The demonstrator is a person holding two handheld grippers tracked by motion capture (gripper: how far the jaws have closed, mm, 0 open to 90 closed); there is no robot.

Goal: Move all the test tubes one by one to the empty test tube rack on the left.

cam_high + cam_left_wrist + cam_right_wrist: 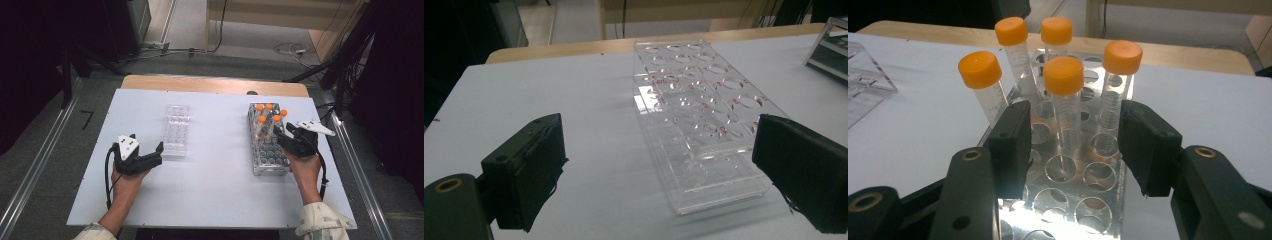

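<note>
- The right gripper is hovering with jaws half-spread around an orange-capped tube, pads not touching, in the metal rack near the desk's right edge.
- The left gripper is resting spread wide beside the clear rack.

Left hand-held gripper agape, right hand-held gripper half-closed

Red marks on the clear rack are too small to read

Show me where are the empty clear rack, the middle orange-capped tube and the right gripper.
empty clear rack (704,125): left gripper view, holed top plate.
middle orange-capped tube (1063,75): right gripper view, its cap.
right gripper (1073,145): right gripper view, midway between fingertips.
</note>
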